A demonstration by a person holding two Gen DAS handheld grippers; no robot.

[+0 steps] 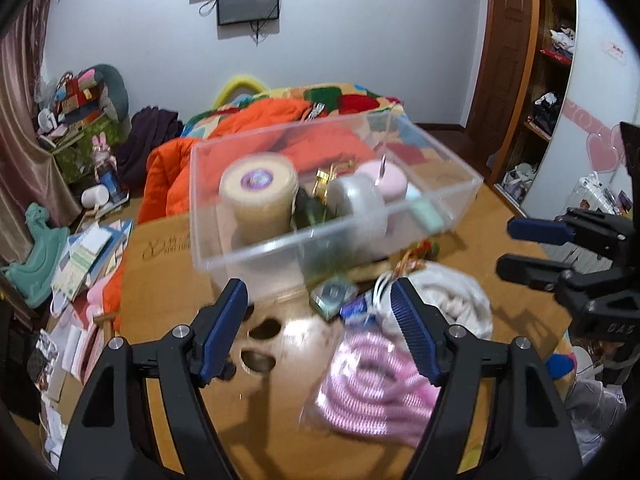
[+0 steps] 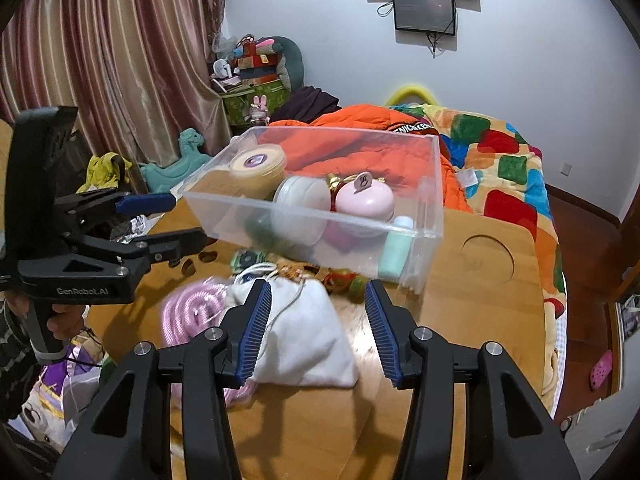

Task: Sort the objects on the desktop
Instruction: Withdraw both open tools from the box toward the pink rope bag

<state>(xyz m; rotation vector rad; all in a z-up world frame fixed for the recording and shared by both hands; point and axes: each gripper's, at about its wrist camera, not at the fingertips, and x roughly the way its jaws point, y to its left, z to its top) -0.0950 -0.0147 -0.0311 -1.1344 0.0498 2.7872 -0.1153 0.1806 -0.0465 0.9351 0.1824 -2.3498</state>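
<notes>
Clear plastic bin (image 1: 440,184) on wooden counter (image 1: 280,432), toward its far side, beside a bed with an orange quilt (image 2: 360,140). Contents: cream round tub with purple label (image 1: 258,196), white round tin (image 1: 360,204), pink round case (image 2: 364,200), mint-green bottle (image 2: 396,250), gold trinket (image 1: 324,178). Loose on counter in front of bin: white drawstring pouch (image 2: 308,340), pink coiled cord in clear bag (image 1: 372,396), small square packet (image 1: 332,294), red-and-green trinket (image 2: 344,282). Left gripper (image 1: 320,300): released, jaws apart above counter, nothing between them. Right gripper (image 2: 316,296): released, jaws apart over the pouch, not pressing on it. Hand (image 2: 66,320) grips the left gripper's handle
</notes>
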